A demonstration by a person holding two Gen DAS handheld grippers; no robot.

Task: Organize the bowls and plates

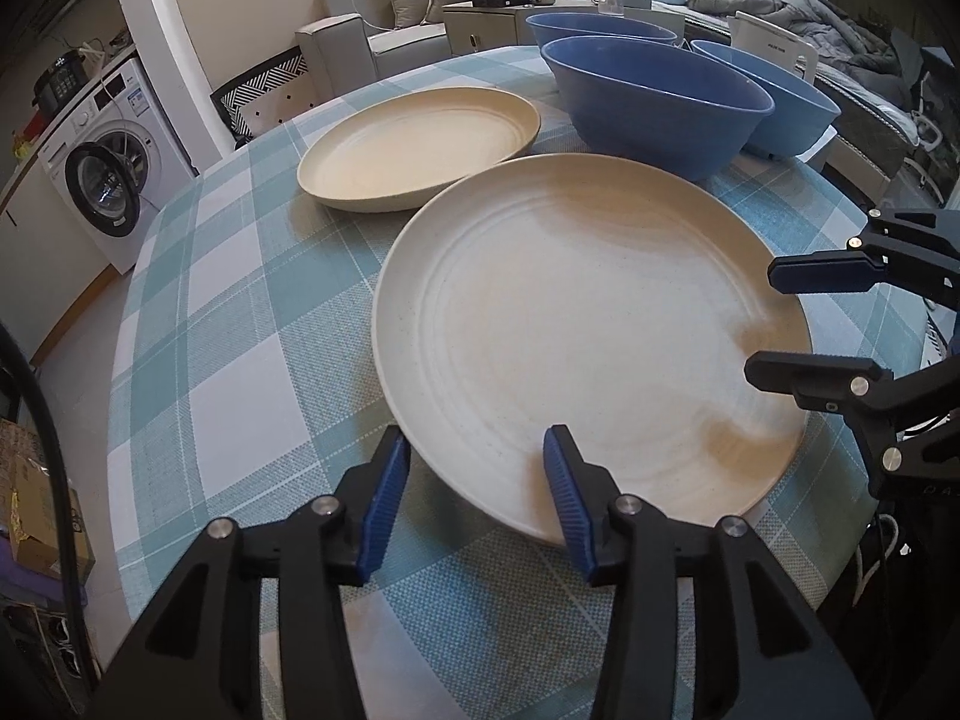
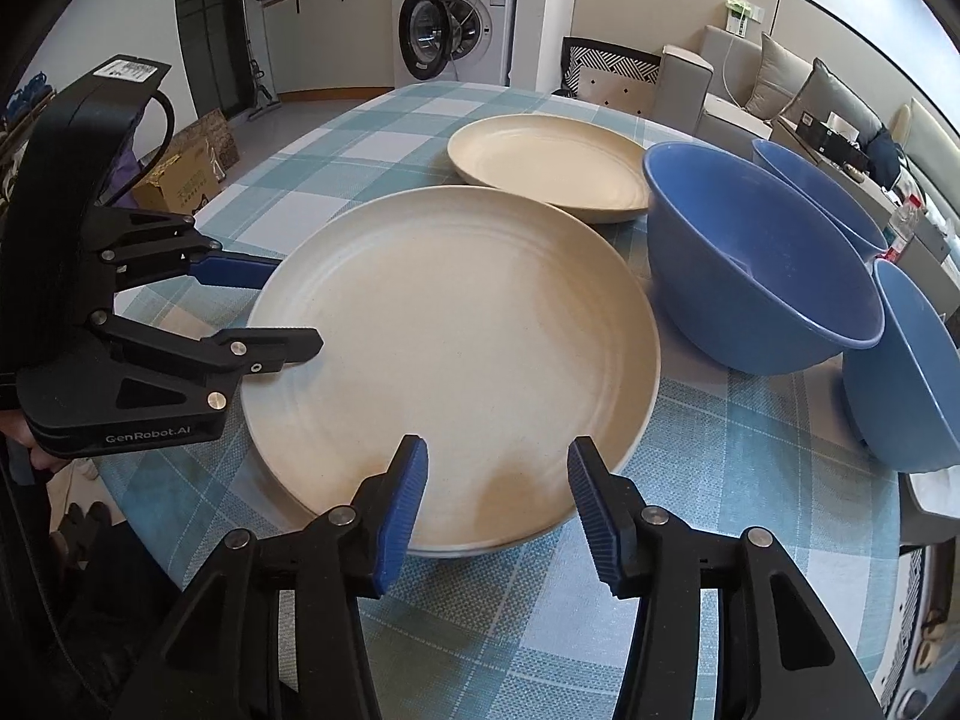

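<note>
a home: washing machine (image 2: 456, 24), sofa (image 1: 384, 18), checked dining table (image 1: 240, 312).

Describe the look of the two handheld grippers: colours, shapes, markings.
Both are black, angular linkage frames with silver pivot bolts. The left gripper and right gripper each carry two fingers faced with ribbed blue pads. The left gripper's body is lettered "GenRobot.AI" in white and bears a white label on top.

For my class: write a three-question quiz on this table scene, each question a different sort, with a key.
1. How many blue bowls stand on the checked tablecloth?
2. True or false: the near cream plate is stacked on the far cream plate.
3. The left gripper is: A) shut on the plate rim, B) open astride the rim, C) inside a bowl.

Key: 1. Three, the nearest bowl among them. 2. False; they lie apart. 3. B.
</note>
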